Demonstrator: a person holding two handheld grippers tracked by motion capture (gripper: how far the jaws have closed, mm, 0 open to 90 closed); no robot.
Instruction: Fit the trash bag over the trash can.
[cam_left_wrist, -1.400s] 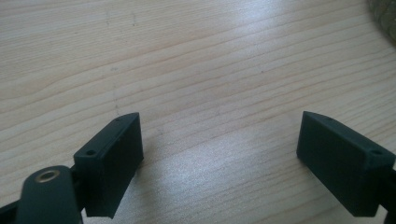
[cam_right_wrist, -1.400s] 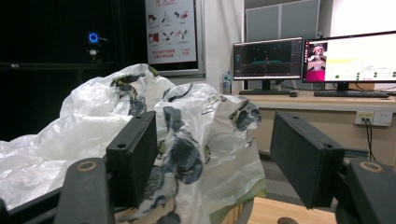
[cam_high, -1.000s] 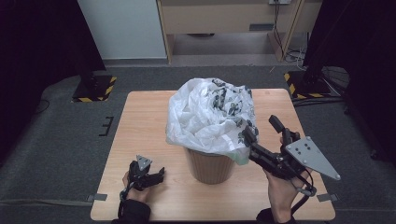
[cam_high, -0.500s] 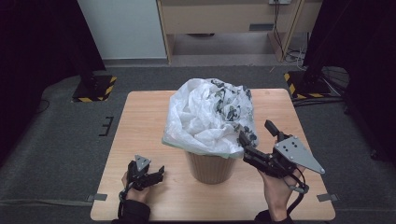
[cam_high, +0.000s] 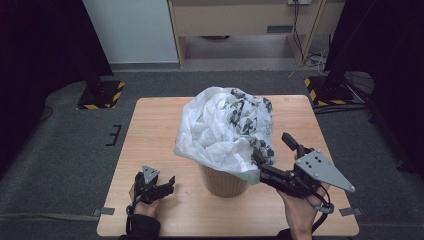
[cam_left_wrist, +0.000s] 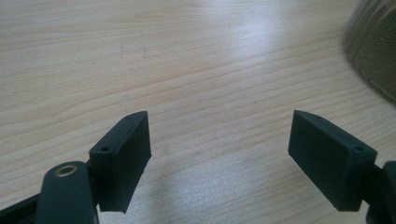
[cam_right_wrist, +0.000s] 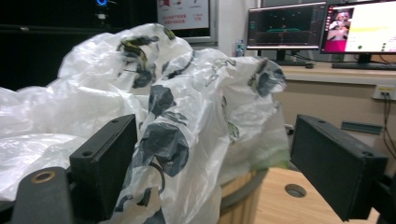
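A white plastic bag (cam_high: 225, 130) with dark printed patches is draped over a round brown bin (cam_high: 222, 181) at the middle of the wooden table (cam_high: 150, 125). My right gripper (cam_high: 271, 145) is open at the bag's right lower edge. In the right gripper view the bag (cam_right_wrist: 187, 116) bulges between the jaws of the right gripper (cam_right_wrist: 215, 126), against the left one, above the bin's rim (cam_right_wrist: 238, 191). My left gripper (cam_high: 167, 186) rests open near the front left edge. The left gripper (cam_left_wrist: 219, 126) has only bare table (cam_left_wrist: 140, 56) between its jaws, with the bin (cam_left_wrist: 373, 51) off to the right.
Stands with yellow-and-black bases sit on the floor at the back left (cam_high: 100, 95) and back right (cam_high: 327, 92). A wooden cabinet (cam_high: 240, 20) stands behind the table. Monitors (cam_right_wrist: 322, 28) sit on a desk beyond the bag.
My right gripper has come down and slightly left along the bag's right edge, staying open. The left gripper has not moved.
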